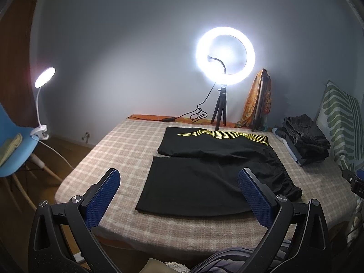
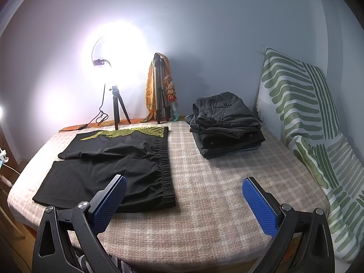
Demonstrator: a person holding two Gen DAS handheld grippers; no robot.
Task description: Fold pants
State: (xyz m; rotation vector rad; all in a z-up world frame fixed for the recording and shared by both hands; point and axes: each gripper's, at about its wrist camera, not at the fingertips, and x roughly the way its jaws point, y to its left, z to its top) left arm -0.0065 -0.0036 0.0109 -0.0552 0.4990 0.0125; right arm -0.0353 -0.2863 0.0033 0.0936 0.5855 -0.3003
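Black shorts (image 1: 204, 170) with yellow wavy lines lie spread flat on the checked bed cover (image 1: 118, 150), both legs pointing left and the elastic waistband to the right. They also show in the right wrist view (image 2: 109, 168). My left gripper (image 1: 179, 193) is open and empty, held above the near leg at the bed's front edge. My right gripper (image 2: 184, 199) is open and empty, above the cover (image 2: 216, 193) just right of the waistband's near corner.
A stack of folded dark clothes (image 2: 225, 125) lies at the back right. A lit ring light on a small tripod (image 1: 224, 68) and a folded tripod draped in orange cloth (image 1: 259, 100) stand behind the shorts. A green-striped cushion (image 2: 307, 118) leans at the right. A blue chair with a clip lamp (image 1: 20, 143) stands left.
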